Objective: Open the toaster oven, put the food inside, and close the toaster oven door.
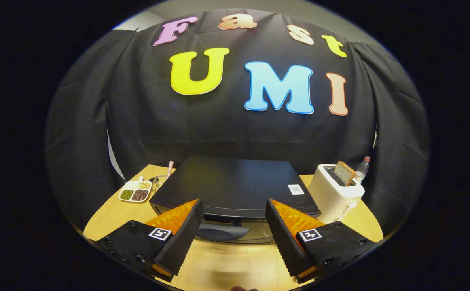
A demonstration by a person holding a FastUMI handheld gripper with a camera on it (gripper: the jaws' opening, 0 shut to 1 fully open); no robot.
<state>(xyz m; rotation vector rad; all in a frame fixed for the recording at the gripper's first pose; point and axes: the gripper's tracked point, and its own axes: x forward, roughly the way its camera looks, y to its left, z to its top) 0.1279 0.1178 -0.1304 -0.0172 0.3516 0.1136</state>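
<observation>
The toaster oven (235, 186) sits at twelve o'clock just ahead of the tool (234, 236), door shut. It looks a heavy, rigid box; the door should be stiff on its hinge, the smooth dark handle (221, 232) along the door's top edge probably a bit slippery, so grip it mid-bar. The tool's fingers stand wide apart, empty, flanking the handle. Bare table (235, 262) below leaves swing room. A white toaster (334, 196) with bread (344, 172) crowds two o'clock; a divided snack tray (135, 192) lies at ten.

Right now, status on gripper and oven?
Hand-held gripper open, holding nothing. Toaster oven just ahead, door shut, handle between the fingers. Nothing in the way.
</observation>
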